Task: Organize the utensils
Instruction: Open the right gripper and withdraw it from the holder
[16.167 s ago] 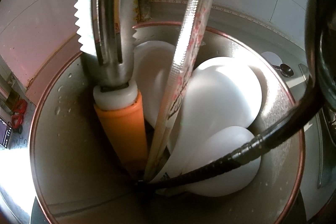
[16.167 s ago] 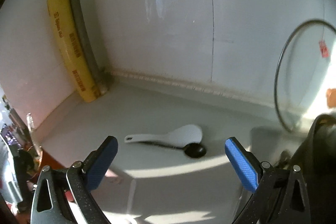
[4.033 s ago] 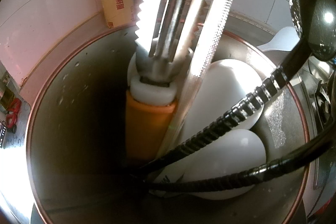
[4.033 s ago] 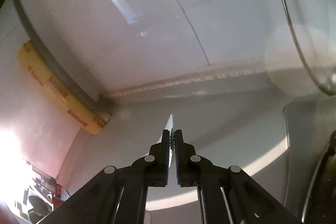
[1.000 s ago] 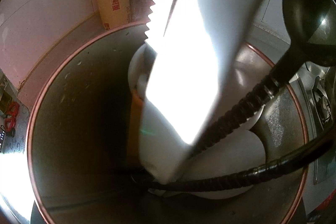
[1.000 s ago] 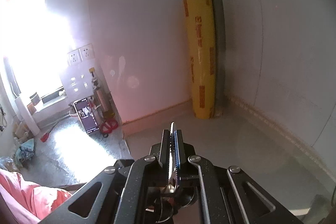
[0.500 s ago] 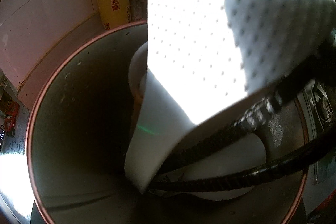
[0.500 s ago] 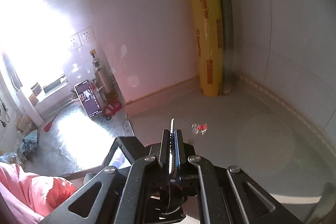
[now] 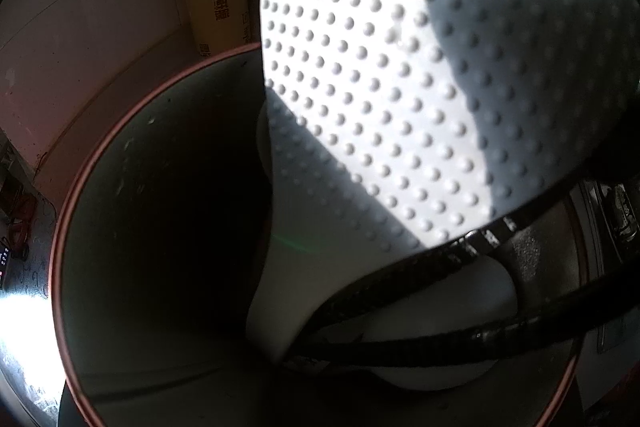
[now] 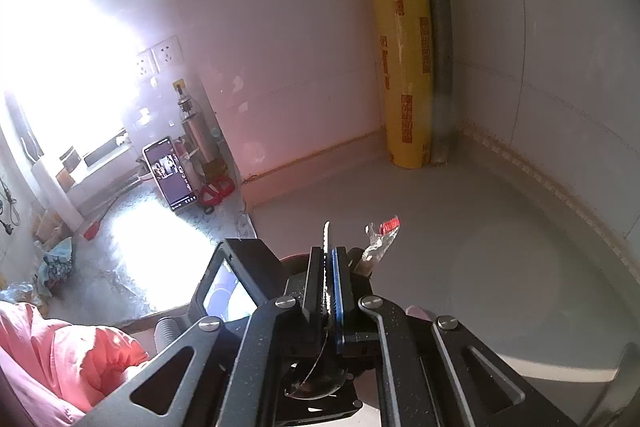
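The left wrist view looks down into a steel utensil holder [image 9: 80,179] with a copper-coloured rim. A white rice paddle [image 9: 400,87] with a dotted head stands in it, handle down and head close to the lens. Two black ribbed ladle handles [image 9: 440,347] cross below it, over white spoons [image 9: 440,375] at the bottom. My left gripper's fingers are out of sight, and the holder stays fixed in its view. My right gripper [image 10: 331,259] is shut on the paddle's thin toothed edge [image 10: 327,239], seen edge-on between the pads.
A yellow cling-wrap roll [image 10: 404,47] leans in the tiled wall corner. A crumpled wrapper with a red tip [image 10: 380,239] lies on the grey counter just past my right fingers. A phone [image 10: 170,173] and bottles stand at the left. A pink sleeve [image 10: 52,359] shows bottom left.
The paddle has sunk deeper into the holder and its head now covers the tongs and the ladle bowl. The right gripper has dipped, bringing the wrapper into view.
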Available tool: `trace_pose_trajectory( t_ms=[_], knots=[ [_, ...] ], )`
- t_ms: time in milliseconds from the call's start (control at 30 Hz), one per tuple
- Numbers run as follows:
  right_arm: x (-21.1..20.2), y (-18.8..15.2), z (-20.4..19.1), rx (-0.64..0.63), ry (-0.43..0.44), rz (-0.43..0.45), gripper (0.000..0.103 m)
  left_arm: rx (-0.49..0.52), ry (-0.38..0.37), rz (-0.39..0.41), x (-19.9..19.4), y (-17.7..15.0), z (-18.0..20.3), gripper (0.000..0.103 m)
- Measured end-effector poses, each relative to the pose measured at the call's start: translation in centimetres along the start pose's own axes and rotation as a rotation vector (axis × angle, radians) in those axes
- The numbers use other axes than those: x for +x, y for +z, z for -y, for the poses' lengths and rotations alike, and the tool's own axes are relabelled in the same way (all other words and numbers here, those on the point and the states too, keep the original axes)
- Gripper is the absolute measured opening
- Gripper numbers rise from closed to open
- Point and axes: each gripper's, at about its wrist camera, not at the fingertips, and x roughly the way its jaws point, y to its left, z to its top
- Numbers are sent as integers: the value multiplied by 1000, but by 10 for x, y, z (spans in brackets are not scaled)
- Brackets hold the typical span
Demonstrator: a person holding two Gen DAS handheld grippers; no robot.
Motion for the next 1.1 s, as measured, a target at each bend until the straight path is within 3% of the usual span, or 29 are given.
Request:
trace_pose_trajectory(
  t_ms=[333,800,1100],
  knots=[
    [0,2,-1,-8,-7,-6,7,2,-1,-1,1,1,-1,90],
    [-44,12,-7,-33,-19,108,8,-3,2,-2,3,-1,-5,90],
    [-74,9,38,84,-147,165,8,-1,1,-2,3,-2,-5,90]
  ],
)
